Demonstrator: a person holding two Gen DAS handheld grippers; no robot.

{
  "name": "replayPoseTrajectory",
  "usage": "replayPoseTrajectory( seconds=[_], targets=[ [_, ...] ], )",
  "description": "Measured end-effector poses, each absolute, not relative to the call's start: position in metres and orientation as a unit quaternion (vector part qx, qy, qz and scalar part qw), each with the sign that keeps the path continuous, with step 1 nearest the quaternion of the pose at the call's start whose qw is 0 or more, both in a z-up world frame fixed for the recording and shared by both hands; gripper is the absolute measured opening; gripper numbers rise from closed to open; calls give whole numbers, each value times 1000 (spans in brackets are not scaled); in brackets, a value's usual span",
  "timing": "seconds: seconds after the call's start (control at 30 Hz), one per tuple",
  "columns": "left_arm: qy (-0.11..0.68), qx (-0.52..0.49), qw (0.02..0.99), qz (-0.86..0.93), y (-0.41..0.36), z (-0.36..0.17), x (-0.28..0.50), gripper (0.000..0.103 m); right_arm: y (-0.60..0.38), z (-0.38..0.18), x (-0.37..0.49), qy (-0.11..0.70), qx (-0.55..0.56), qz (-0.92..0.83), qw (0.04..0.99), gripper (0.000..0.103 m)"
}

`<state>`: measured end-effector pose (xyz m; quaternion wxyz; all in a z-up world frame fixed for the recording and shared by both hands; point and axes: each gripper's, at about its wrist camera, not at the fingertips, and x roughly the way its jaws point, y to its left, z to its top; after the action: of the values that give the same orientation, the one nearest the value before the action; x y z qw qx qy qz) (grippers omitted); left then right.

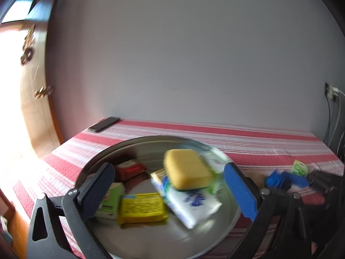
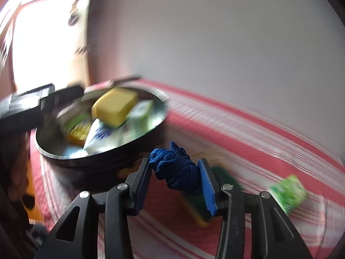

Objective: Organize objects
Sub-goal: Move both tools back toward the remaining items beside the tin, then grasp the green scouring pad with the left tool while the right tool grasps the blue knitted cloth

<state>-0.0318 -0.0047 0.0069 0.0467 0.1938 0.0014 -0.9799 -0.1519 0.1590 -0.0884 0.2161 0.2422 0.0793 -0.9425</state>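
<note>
A round metal pan [image 1: 151, 237] sits on the red-and-white striped cloth [image 1: 248, 142]. It holds a yellow sponge [image 1: 187, 169], a white packet [image 1: 194, 205], a yellow packet [image 1: 141, 207], a red box [image 1: 129, 169] and a green box [image 1: 112, 200]. My left gripper [image 1: 168, 168] hangs over the pan, jaws wide apart, nothing pressed between them. My right gripper [image 2: 174, 161] is shut on a knotted blue cord [image 2: 176, 172], held above the cloth just right of the pan [image 2: 103, 161]. The cord [image 1: 275, 181] also shows in the left wrist view.
A green packet [image 2: 289, 192] lies on the cloth to the right. A green-and-yellow scrub sponge [image 2: 194, 202] lies under the right gripper. A dark phone [image 1: 104, 124] rests at the table's far left corner. A grey wall stands behind, cables [image 1: 334, 112] hang at the right.
</note>
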Motion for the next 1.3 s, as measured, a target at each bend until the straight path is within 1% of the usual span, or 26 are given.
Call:
replayPoseTrajectory(
  seconds=[0.2,0.43,0.73,0.8,0.87,1.03,1.13,1.17,1.2,1.23,1.27,1.3],
  targets=[
    [-51,193,-3,-980,59,3,-40,103,213,-79,-158,24,223,-967,125,47],
    [-91,248,-57,-963,117,-18,-67,103,262,-75,-158,-10,214,-974,74,47],
    [-133,296,-108,-940,156,-40,-89,103,284,-71,-154,-28,205,-976,62,47],
    [-143,310,-115,-933,161,-47,-95,100,278,-72,-158,-28,204,-977,63,47],
    [-146,328,-123,-925,164,-52,-100,96,275,-72,-159,-26,203,-977,64,47],
    [-152,359,-137,-911,170,-61,-107,95,273,-74,-159,-19,204,-977,63,47],
    [-149,377,-147,-902,173,-66,-112,88,273,-75,-160,-19,209,-976,61,47],
    [-145,383,-152,-899,173,-68,-114,83,273,-75,-161,-19,210,-976,61,47],
    [-142,387,-152,-898,171,-69,-114,75,273,-75,-161,-20,211,-975,60,47],
    [-137,393,-152,-896,170,-70,-116,71,273,-75,-161,-20,213,-975,60,47],
    [-133,399,-151,-895,168,-71,-118,64,274,-76,-162,-21,214,-975,60,47],
    [-129,401,-151,-894,167,-72,-119,62,274,-76,-162,-22,216,-974,60,47]
  ],
)
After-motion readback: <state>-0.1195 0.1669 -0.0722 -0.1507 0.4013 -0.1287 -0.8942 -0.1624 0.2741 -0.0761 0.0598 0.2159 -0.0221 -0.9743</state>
